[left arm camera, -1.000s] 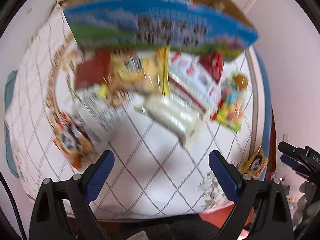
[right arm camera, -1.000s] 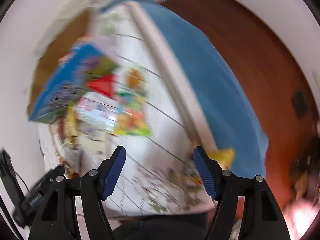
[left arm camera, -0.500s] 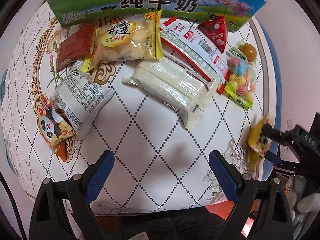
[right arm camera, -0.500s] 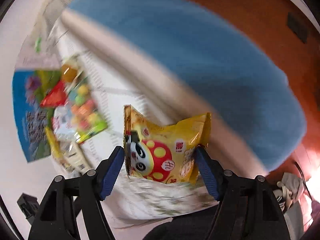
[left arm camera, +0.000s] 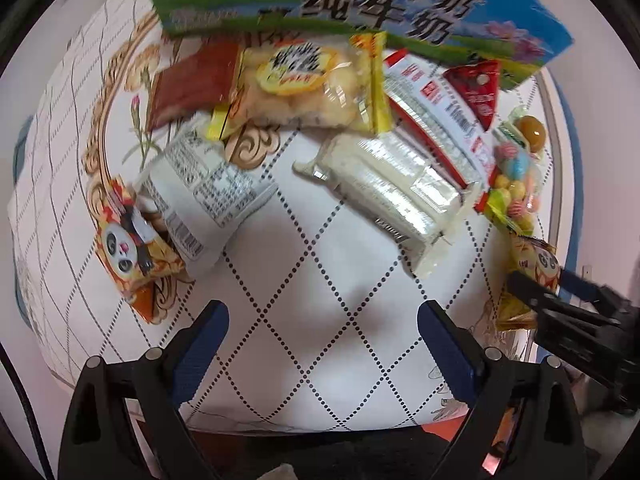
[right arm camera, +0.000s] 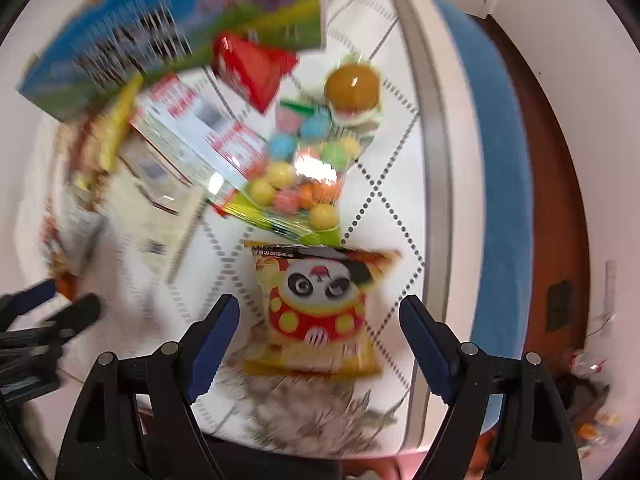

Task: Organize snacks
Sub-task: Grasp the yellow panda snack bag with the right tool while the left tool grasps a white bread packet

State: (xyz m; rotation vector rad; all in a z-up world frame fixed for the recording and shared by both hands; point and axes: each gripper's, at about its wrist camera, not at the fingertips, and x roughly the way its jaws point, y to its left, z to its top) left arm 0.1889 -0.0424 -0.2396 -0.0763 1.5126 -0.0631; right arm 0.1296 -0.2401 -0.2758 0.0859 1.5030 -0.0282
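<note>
R gripper (right arm camera: 318, 320) is hanging wide open, holding nothing | yellow panda bag (right arm camera: 320, 312) is lying btwn its fingers, near table edge (right arm camera: 430, 184) | risk: bag is sliding off if bumped | L gripper (left arm camera: 322, 336) is open too

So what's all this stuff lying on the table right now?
milk carton: 1, blue-green, far edge
brown packet: 1, far left
yellow cracker bag: 1, beside it
white label-up bag: 1, left
orange panda packet: 1, left edge
white wafer pack: 1, centre
red-white pack: 1, behind it
red triangle packet: 1, far right
candy ball bag: 1, multicoloured, right
yellow panda packet: 1, between the right gripper's fingers
left gripper: open, empty
right gripper: open
</note>
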